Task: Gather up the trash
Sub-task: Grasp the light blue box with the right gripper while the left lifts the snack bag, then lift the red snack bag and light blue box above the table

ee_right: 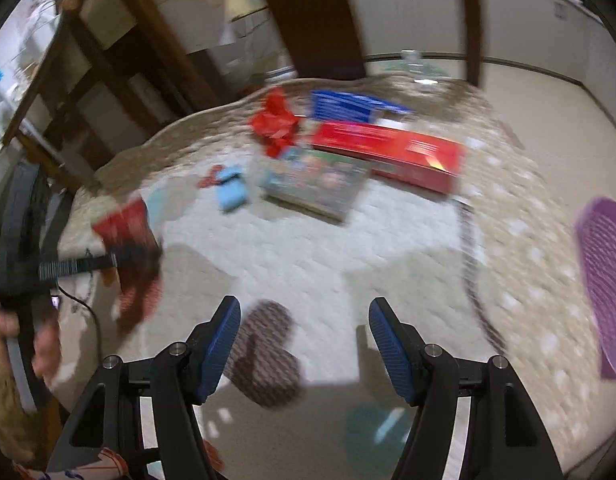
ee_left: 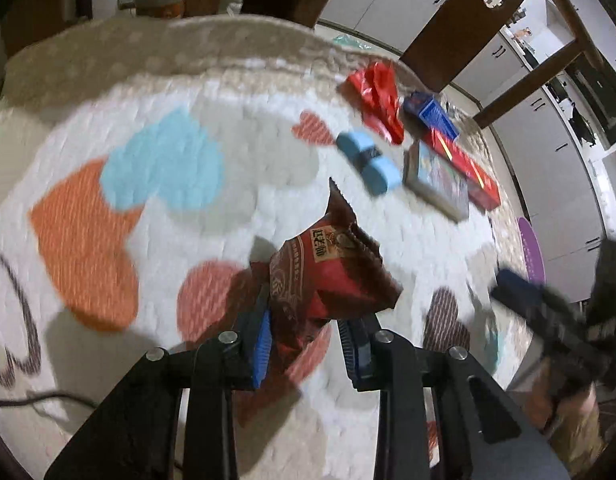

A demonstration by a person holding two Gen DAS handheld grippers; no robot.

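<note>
A red-brown snack wrapper (ee_left: 332, 264) sticks up between the blue pads of my left gripper (ee_left: 306, 320), which is shut on its lower part and holds it above the heart-patterned rug (ee_left: 168, 208). In the right wrist view the same wrapper (ee_right: 128, 232) hangs blurred at the far left from the left gripper's fingers (ee_right: 80, 266). My right gripper (ee_right: 305, 306) stands open over the rug with nothing between its fingers. A crumpled red plastic bag (ee_left: 378, 100) (ee_right: 276, 120) lies at the rug's far side.
Beside the red bag lie a light blue roll (ee_right: 232, 190), a picture box (ee_right: 316, 180), a long red box (ee_right: 388, 152) and a blue box (ee_right: 348, 106). A purple basket (ee_right: 606, 280) stands at the rug's right edge. Dark wooden furniture legs (ee_right: 316, 20) rise behind.
</note>
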